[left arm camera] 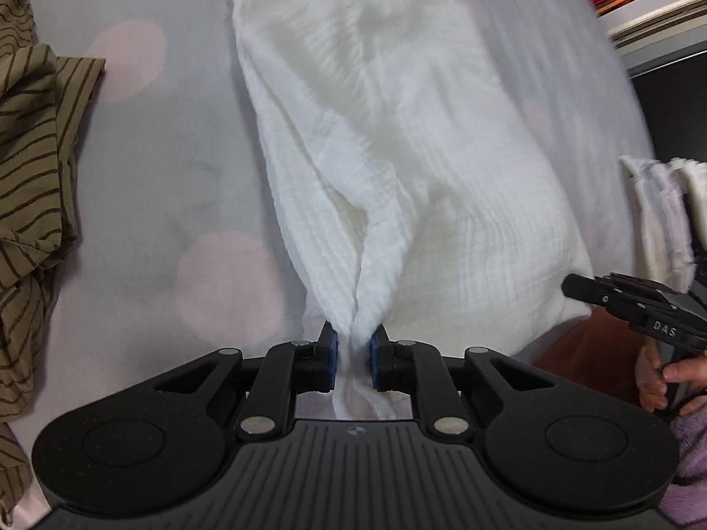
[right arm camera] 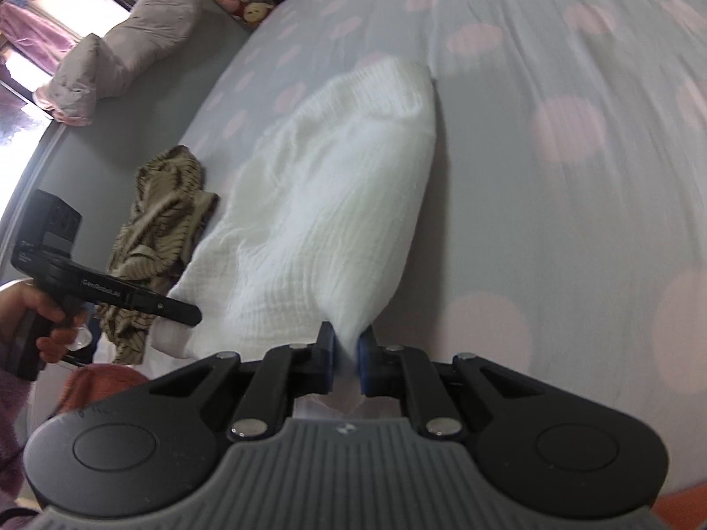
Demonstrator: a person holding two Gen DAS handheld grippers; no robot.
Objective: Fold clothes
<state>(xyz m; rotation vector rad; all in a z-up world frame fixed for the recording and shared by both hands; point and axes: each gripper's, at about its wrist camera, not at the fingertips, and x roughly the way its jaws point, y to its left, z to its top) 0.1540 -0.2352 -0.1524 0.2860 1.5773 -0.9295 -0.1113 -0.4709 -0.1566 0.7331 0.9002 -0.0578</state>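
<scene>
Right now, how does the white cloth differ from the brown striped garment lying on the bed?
The white cloth is plain and crinkle-textured; the brown striped garment is olive-brown with thin dark stripes. The white cloth is pinched by the left claw and the right claw and drawn up toward them; the striped garment lies crumpled in a heap, and no claw touches it. The white cloth looks larger. Both rest on the dotted bedsheet.
</scene>
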